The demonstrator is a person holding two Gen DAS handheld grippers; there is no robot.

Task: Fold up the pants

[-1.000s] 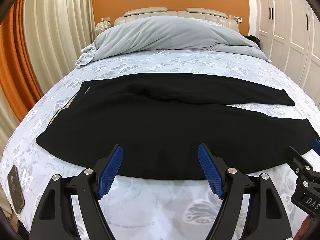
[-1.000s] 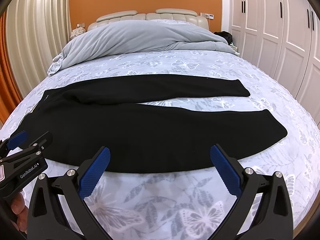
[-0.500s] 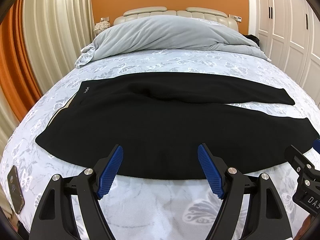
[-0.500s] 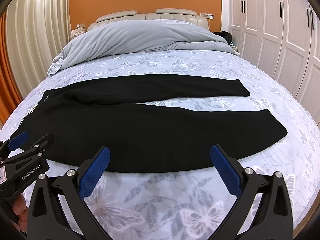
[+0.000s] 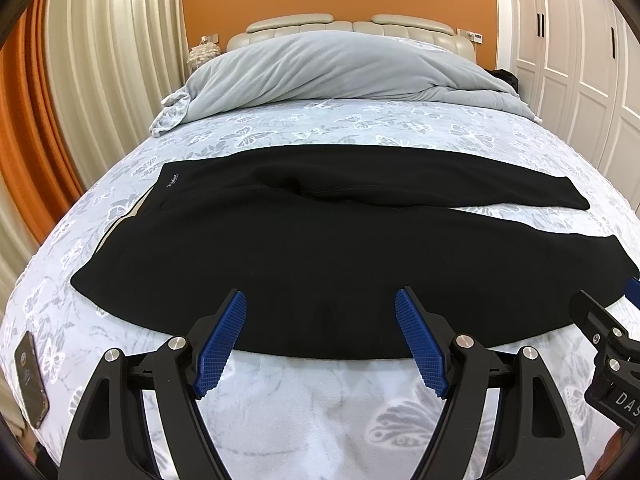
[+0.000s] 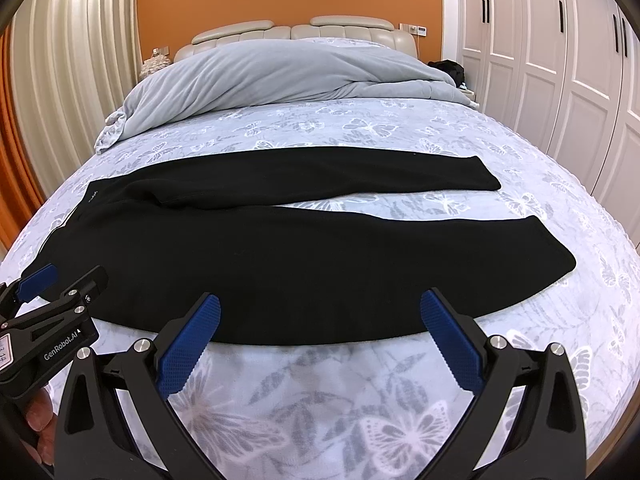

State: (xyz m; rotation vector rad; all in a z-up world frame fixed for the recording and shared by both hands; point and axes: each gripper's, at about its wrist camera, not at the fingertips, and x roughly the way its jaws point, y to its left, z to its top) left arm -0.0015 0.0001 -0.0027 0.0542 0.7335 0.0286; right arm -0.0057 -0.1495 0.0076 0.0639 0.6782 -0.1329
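Black pants [image 5: 304, 240] [image 6: 280, 248] lie flat across the bed, waistband at the left, the two legs running right and splayed apart at the hems. My left gripper [image 5: 320, 320] hovers open over the near edge of the pants' seat area, nothing between its blue pads. My right gripper [image 6: 320, 320] is open too, above the near leg's lower edge, empty. Each gripper shows at the side of the other's view: the right gripper [image 5: 608, 332] and the left gripper [image 6: 52, 300].
A butterfly-print bedspread [image 5: 320, 408] covers the bed. A bunched grey duvet [image 5: 340, 68] lies at the headboard end. A dark phone [image 5: 30, 384] rests near the bed's left front corner. White wardrobe doors [image 6: 560, 60] line the right side, curtains [image 5: 100, 60] the left.
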